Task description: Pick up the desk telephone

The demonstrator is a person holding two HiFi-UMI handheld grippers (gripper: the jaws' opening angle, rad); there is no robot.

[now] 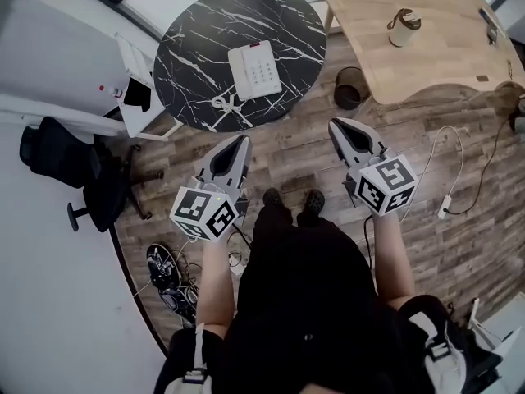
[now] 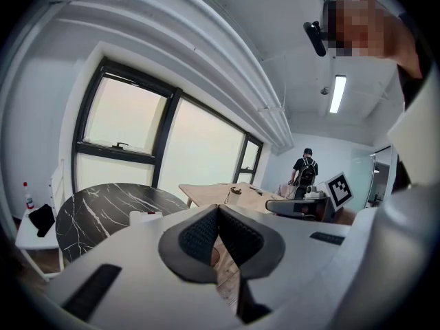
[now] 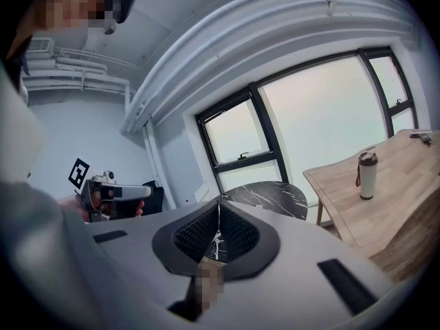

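The white desk telephone (image 1: 254, 70) is lying flat on the round black marble surface (image 1: 197, 48), toward the edge nearest the person. In the head view its long axis is running from that near edge toward the far side, leaning slightly left at the far end. The keypad is facing up on its right half and the handset is sitting along its left. Its coiled cord (image 1: 223, 103) is trailing off the near left corner.

The 2 tools are hanging over the plank floor (image 1: 303, 150), well apart from the telephone. The left tool (image 1: 241, 139) is pointing toward the surface's near edge with its jaws pressed together on nothing. The right tool (image 1: 336, 125) is sitting farther right, its jaws likewise pressed together and empty. A flask (image 1: 404, 28) is standing on the wooden surface (image 1: 443, 64) to the right.
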